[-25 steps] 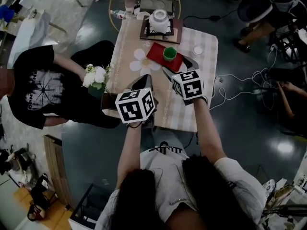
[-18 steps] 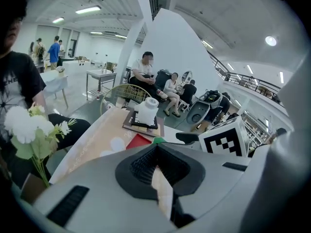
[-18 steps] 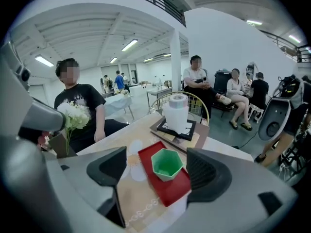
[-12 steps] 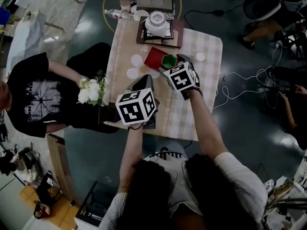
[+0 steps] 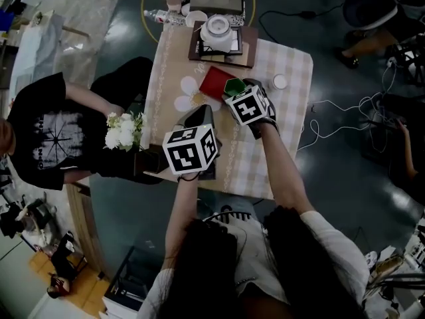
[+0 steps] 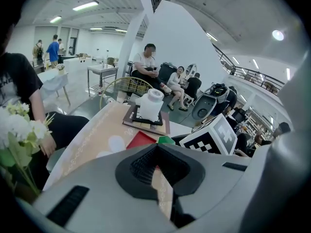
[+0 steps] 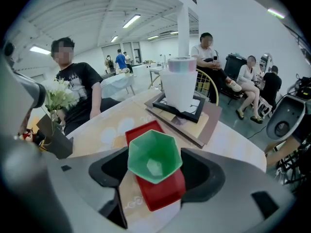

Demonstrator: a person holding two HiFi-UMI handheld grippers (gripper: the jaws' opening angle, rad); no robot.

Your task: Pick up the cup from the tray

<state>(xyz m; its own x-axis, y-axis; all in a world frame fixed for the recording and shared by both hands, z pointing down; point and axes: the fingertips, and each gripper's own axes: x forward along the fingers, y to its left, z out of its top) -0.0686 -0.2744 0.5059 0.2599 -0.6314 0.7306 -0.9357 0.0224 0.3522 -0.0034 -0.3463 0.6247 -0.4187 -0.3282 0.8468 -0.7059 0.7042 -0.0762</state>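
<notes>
The counter [image 5: 295, 105] fills the middle of the head view, with a seated person in a black T-shirt [image 5: 46, 131] at its 9 o'clock side. At the far end, toward 12 o'clock, a white pot [image 5: 219, 30] stands on a dark framed board [image 5: 247, 48]. A bunch of white flowers [image 5: 123, 130] sits at the counter's 9 o'clock edge.

The left gripper [image 6: 162, 181] hangs over the near half of the counter. Its jaws are drawn almost together, leaving only a thin slit, and they hold nothing.

The right gripper [image 7: 153, 177] is at the red tray [image 5: 214, 80], which lies just short of the board, toward 6 o'clock from it. Its jaws stand wide apart and straddle the green six-sided cup [image 7: 154, 161], one jaw close against each flank. No firm squeeze shows, and the cup appears to rest on the tray's 3 o'clock end. A small white disc [image 5: 279, 82] lies apart at the cup's 3 o'clock.

The likely step is closing and lifting, and several things could go wrong:
- The cup looks tapered and smooth, so jaws that close too high or too softly could let it slide down and drop.
- Jaws that meet corners rather than flats could twist the cup.
- A jaw tip that catches the tray's lip would probably drag or tip the light tray.
- A lift that swings toward 12 o'clock could knock the board or the pot.
</notes>
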